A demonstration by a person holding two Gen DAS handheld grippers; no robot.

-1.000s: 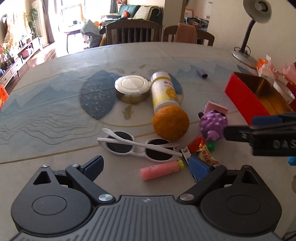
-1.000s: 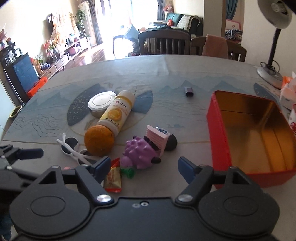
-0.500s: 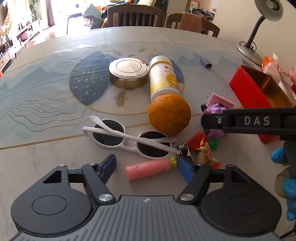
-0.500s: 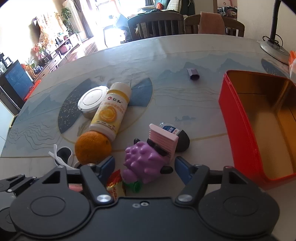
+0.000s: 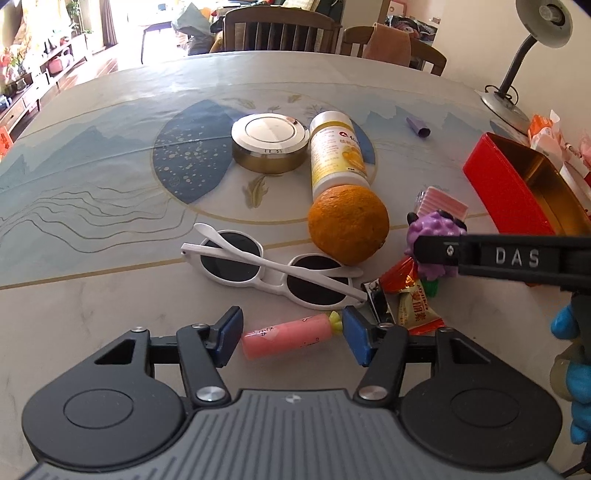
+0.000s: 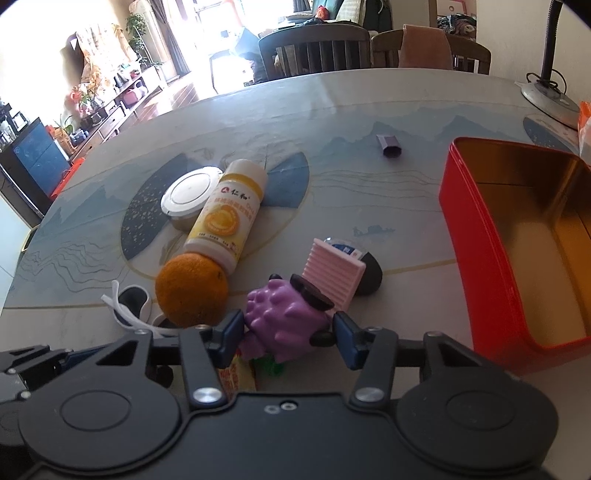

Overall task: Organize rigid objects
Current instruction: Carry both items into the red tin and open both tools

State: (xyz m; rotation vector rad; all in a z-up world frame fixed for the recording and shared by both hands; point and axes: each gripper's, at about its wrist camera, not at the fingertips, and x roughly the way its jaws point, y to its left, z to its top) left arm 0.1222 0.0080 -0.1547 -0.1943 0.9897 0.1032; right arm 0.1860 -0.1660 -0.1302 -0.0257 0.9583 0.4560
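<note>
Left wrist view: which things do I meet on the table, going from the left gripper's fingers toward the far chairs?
Pink tube → white sunglasses → orange → yellow bottle → chairs.

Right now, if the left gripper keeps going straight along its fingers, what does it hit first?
Probably the pink cylindrical tube with the yellow tip, lying crosswise between the closing jaws of the left gripper. Beyond it lie the white-framed sunglasses. Depth is hard to judge.

Each gripper is black plastic with blue finger pads (image 5: 231, 332) and silver screws at the pivots. The right gripper (image 5: 517, 258) carries raised "DAS" lettering; behind it shows a blue glove (image 5: 576, 380).
</note>
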